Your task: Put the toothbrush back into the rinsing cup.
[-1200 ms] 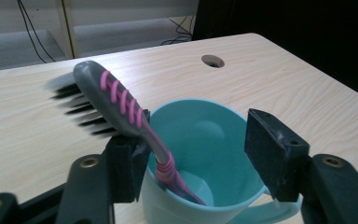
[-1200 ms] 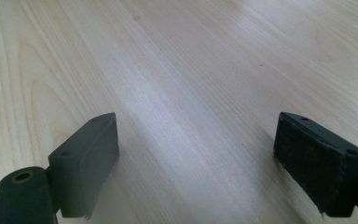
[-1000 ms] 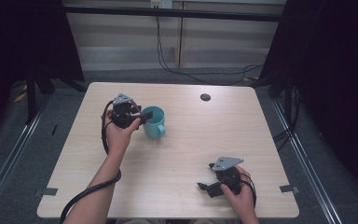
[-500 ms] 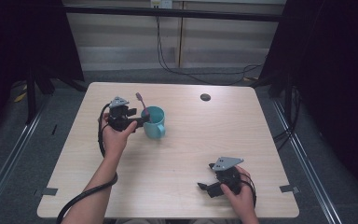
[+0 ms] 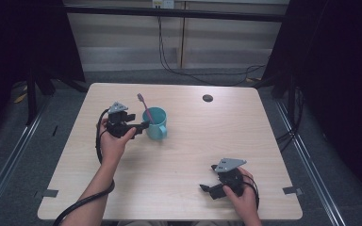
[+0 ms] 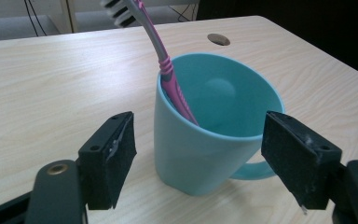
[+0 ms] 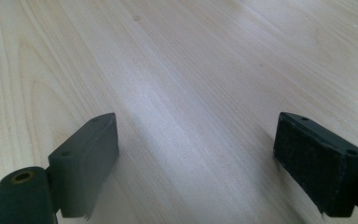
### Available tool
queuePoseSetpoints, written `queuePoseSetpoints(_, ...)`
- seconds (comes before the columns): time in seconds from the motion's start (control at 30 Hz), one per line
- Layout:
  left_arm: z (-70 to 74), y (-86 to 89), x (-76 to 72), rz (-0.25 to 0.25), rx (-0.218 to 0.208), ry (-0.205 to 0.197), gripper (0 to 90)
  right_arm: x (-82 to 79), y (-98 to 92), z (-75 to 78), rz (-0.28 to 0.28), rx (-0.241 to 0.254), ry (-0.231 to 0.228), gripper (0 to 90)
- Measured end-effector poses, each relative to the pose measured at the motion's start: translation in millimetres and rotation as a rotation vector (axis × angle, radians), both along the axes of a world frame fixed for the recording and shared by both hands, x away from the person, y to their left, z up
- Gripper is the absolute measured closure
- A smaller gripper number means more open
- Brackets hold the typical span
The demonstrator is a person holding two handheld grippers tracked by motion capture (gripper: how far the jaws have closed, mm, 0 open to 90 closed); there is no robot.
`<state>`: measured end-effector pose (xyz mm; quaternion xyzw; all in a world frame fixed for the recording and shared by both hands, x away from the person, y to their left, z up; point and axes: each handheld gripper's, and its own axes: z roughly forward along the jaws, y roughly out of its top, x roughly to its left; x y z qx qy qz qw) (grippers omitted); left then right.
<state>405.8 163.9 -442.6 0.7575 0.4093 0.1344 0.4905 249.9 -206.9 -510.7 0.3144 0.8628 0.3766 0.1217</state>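
Left gripper (image 6: 198, 154) jaws apart, just been opening, teal mug (image 6: 212, 126) between pads untouched, pink toothbrush (image 6: 161, 60) leaning inside. Handle on far side seen from left gripper view, hidden from above. Right gripper (image 7: 209, 158) spread wide over bare table (image 7: 191, 70).

Toothbrush (image 6: 161, 56) bristles cut off by top edge, handle end hidden inside cup (image 6: 205, 154)

A light wooden bench (image 5: 184, 155) with a dark round hole (image 5: 207, 98) stands on grey floor (image 5: 23, 155). Behind it runs a pale wall (image 5: 122, 42) with hanging cables (image 5: 169, 56); black curtains (image 5: 339, 70) flank both sides.
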Motion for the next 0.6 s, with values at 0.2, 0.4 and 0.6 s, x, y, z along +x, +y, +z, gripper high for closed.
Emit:
queuePoseSetpoints(0.2, -3.4, 1.0, -5.3, -0.008, 0.011, 0.001, 25.5, 0.0, 0.0, 0.0, -0.001, 0.001, 0.0, 13.5)
queuePoseSetpoints(0.4, -7.5, 1.4, -9.8, -0.01, 0.007, 0.01, 25.3, 0.1, 0.0, 0.0, 0.0, 0.001, -0.001, 13.5)
queuePoseSetpoints(0.6, -11.8, 4.1, -15.1, -0.015, 0.008, 0.014, 25.1, 0.0, 0.0, 0.0, 0.0, 0.001, 0.0, 13.5)
